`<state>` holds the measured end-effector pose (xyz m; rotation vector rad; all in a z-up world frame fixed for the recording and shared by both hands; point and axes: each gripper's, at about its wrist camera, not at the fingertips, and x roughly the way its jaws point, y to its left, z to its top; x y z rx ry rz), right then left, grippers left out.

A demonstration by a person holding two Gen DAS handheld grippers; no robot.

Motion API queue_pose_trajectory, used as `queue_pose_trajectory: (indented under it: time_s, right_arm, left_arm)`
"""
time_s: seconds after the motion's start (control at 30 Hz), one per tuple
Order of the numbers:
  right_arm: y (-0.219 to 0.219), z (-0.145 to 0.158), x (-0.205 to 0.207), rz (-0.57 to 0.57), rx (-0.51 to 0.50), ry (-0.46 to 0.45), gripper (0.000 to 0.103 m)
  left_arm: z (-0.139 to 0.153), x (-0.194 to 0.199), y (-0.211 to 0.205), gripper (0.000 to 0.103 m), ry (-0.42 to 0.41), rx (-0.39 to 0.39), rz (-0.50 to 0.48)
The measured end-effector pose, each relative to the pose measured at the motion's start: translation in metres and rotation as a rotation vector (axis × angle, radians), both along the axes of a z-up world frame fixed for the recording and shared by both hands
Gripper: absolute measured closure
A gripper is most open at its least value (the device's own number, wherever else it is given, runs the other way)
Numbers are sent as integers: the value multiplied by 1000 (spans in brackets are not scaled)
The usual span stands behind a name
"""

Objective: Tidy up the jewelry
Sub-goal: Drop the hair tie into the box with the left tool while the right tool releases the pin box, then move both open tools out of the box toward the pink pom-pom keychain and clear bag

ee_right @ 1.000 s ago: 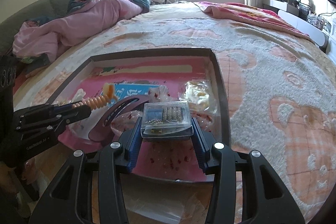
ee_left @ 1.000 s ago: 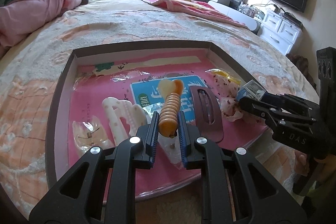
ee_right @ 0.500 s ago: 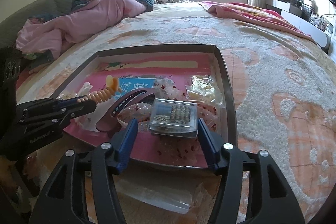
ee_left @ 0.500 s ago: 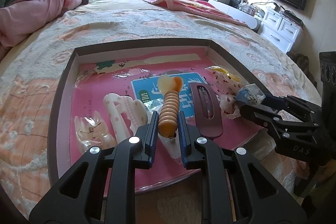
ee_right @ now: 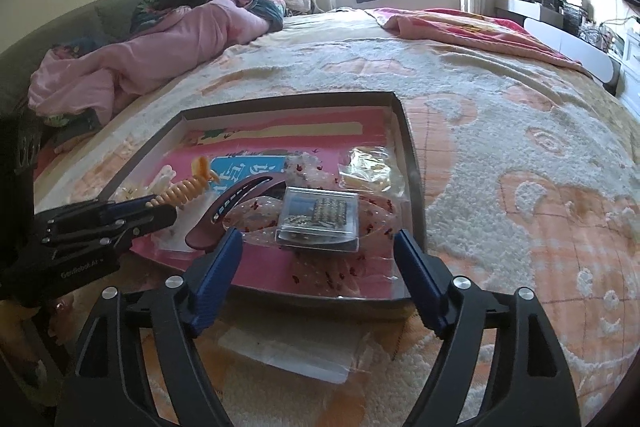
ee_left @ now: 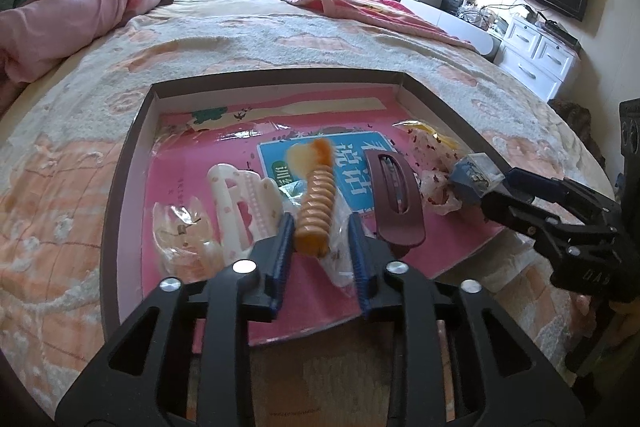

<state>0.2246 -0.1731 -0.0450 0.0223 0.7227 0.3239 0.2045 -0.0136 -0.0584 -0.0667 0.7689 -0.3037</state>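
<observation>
Jaws of the left gripper point(ee_left: 320, 231) have just been opening and stand slightly apart around the orange spiral hair clip point(ee_left: 316, 211), which lies between them in the tray point(ee_left: 124, 163); it looks light, stiff and ribbed, best pinched mid-shaft. Right gripper point(ee_right: 316, 259) has just spread wide; the clear plastic box point(ee_right: 318, 223), judged rigid, slick and light, rests ahead of its jaws, best taken by its side walls.
</observation>
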Motion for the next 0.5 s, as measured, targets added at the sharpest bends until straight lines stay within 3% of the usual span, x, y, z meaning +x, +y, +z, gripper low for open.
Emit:
queue_pose_trajectory:
  time_s: [0.2,0.5]
  right_arm:
    - [-6,6,-8,-14,14,-13,22]
    - [-11,15,-21,-16,11,-47,19]
  left_arm:
    - [4,-10,2,69,-7,6,7]
    - [19,-24,10,43,-44,-14,30]
